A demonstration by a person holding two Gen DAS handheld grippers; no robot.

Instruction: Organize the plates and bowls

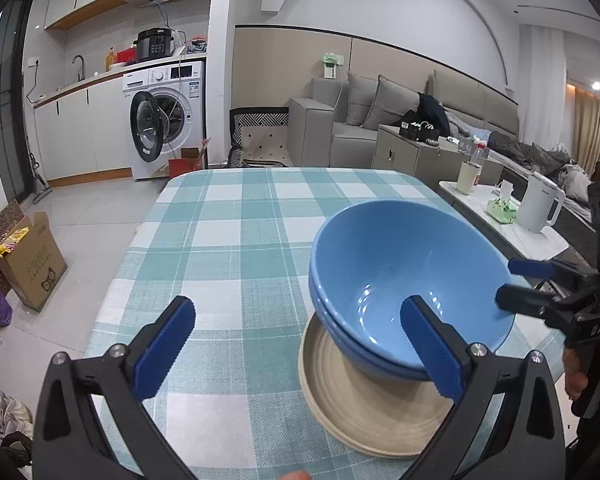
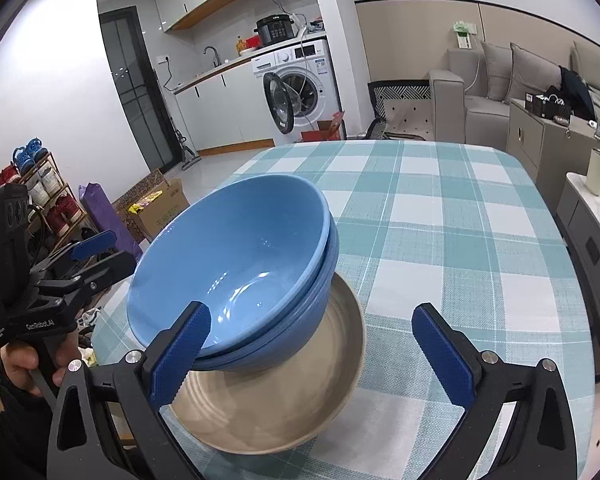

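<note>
Two nested glossy blue bowls [image 1: 384,264] sit tilted in a shallow beige plate [image 2: 284,412] on my teal-and-white checked tablecloth [image 1: 228,240]. My left gripper [image 1: 300,354] and right gripper [image 2: 314,354] flank them, jaws spread wide, gripping nothing.
</note>
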